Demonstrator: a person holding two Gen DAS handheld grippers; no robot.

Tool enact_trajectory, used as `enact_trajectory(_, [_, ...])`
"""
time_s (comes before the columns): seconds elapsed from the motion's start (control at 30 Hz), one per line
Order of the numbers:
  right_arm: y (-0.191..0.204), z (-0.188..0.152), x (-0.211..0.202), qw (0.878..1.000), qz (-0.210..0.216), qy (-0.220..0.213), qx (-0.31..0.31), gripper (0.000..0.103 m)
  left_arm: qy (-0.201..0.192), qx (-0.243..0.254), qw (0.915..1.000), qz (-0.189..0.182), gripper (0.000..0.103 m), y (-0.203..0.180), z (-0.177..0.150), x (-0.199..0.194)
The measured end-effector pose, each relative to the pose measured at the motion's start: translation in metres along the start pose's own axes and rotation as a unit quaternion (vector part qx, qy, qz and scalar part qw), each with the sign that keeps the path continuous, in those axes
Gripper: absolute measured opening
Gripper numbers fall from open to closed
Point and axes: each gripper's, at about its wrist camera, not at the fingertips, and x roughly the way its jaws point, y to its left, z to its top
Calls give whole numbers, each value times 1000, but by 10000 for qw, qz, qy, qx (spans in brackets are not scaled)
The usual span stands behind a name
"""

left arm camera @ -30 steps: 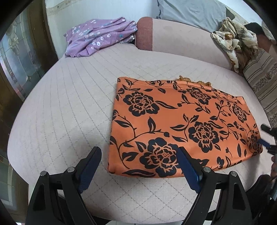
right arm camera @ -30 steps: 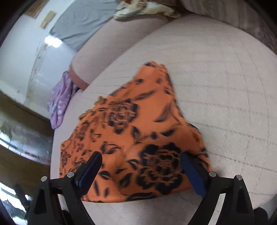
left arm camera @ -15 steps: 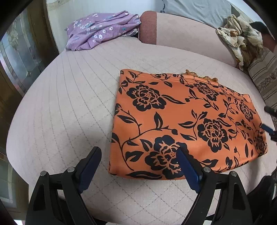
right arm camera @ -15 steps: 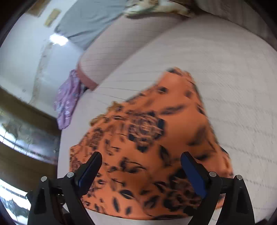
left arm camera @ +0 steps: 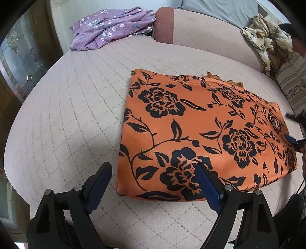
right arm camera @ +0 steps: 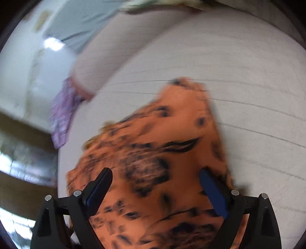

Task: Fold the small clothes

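An orange cloth with black flowers (left arm camera: 200, 130) lies folded flat in a rectangle on the quilted pink bed (left arm camera: 72, 118). My left gripper (left arm camera: 153, 183) is open and empty, just above the cloth's near left corner. My right gripper (right arm camera: 155, 183) is open over the cloth (right arm camera: 164, 145); the right wrist view is blurred by motion. The right gripper's tips also show at the right edge of the left wrist view (left arm camera: 294, 139), beside the cloth's right end.
A purple flowered garment (left arm camera: 111, 26) lies at the far left of the bed. A crumpled cream patterned cloth (left arm camera: 267, 44) sits at the far right by a striped pillow (left arm camera: 292, 82). A grey pillow (left arm camera: 216, 9) and bolster (left arm camera: 206, 36) line the back.
My left gripper has drawn a little nearer to the cloth. My right gripper has moved over the cloth, which now fills more of its view. Both stay open.
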Motion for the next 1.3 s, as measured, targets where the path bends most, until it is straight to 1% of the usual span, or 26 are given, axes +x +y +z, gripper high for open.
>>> enact_trajectory(0.03, [-1, 1, -7, 9998, 140, -95, 107, 93, -41, 26, 10000, 26, 88, 0, 0, -1])
enact_trajectory(0.07, [2, -2, -18, 9997, 127, -227, 44, 93, -68, 36, 9999, 66, 88, 0, 0, -2])
enact_trajectory(0.13, [8, -6, -33, 9990, -76, -395, -187, 93, -14, -3, 10000, 16, 88, 0, 0, -1])
enact_trajectory(0.17, [9, -7, -40, 9989, -41, -428, -195, 93, 3, -20, 10000, -17, 88, 0, -1, -1])
enact_trajectory(0.2, [9, -5, -54, 9983, -4, -548, -177, 93, -6, 0, 10000, -9, 88, -2, -2, -3])
enact_trajectory(0.23, [9, -2, -67, 9971, -42, -744, -179, 93, -24, 34, 10000, 7, 88, -3, -3, -5])
enact_trajectory(0.3, [14, 8, -114, 9876, -170, -1546, -212, 93, -84, 81, 9999, 23, 88, -4, -3, -9])
enact_trajectory(0.33, [20, 11, -136, 9817, -131, -1877, -281, 94, -119, 75, 9999, 27, 88, -5, -3, -12])
enact_trajectory(0.37, [28, 11, -154, 9759, -71, -2136, -437, 95, -135, 52, 9999, 23, 88, -5, -3, -13])
enact_trajectory(0.4, [36, 7, -167, 9714, -75, -2283, -641, 97, -131, 18, 9999, -11, 88, -7, -2, -14])
enact_trajectory(0.43, [44, 2, -171, 9700, -117, -2295, -795, 101, -129, 6, 9999, -36, 88, -7, -2, -14])
enact_trajectory(0.47, [47, -6, -171, 9715, -111, -2187, -909, 102, -124, 10, 9999, -59, 88, -10, -3, -15])
enact_trajectory(0.53, [42, -25, -153, 9813, 69, -1697, -910, 102, -126, 76, 9999, -82, 88, -15, -4, -16])
enact_trajectory(0.6, [16, -53, -128, 9927, 163, -1089, -502, 102, -146, 227, 9996, -74, 88, -22, -7, -20])
enact_trajectory(0.63, [5, -67, -117, 9955, 173, -888, -287, 102, -156, 265, 9995, -58, 88, -23, -8, -21])
enact_trajectory(0.7, [-19, -100, -104, 9972, 286, -671, 172, 102, -174, 301, 9994, -37, 88, -24, -9, -23])
enact_trajectory(0.77, [-31, -124, -98, 9968, 381, -551, 426, 102, -128, 252, 9996, -47, 88, -25, -8, -21])
enact_trajectory(0.83, [-37, -141, -87, 9970, 371, -409, 538, 102, -83, 241, 9996, -75, 88, -27, -7, -18])
enact_trajectory(0.87, [-37, -142, -85, 9975, 338, -345, 508, 102, -76, 267, 9996, -84, 88, -29, -7, -17])
enact_trajectory(0.93, [-37, -137, -84, 9977, 270, -412, 461, 102, -66, 315, 9995, -74, 88, -33, -7, -15])
enact_trajectory(1.0, [-42, -129, -81, 9978, 134, -359, 544, 102, -31, 316, 9994, -112, 88, -36, -9, -14])
enact_trajectory(1.13, [-41, -117, -75, 9971, 78, -320, 684, 102, 3, 323, 9994, -135, 88, -37, -12, -10])
enact_trajectory(1.2, [-42, -110, -78, 9960, 123, -483, 745, 102, 90, 379, 9992, -128, 88, -40, -11, -5])
enact_trajectory(1.3, [-50, -97, -73, 9933, 244, -561, 979, 102, 55, 454, 9989, -63, 88, -47, -8, -3])
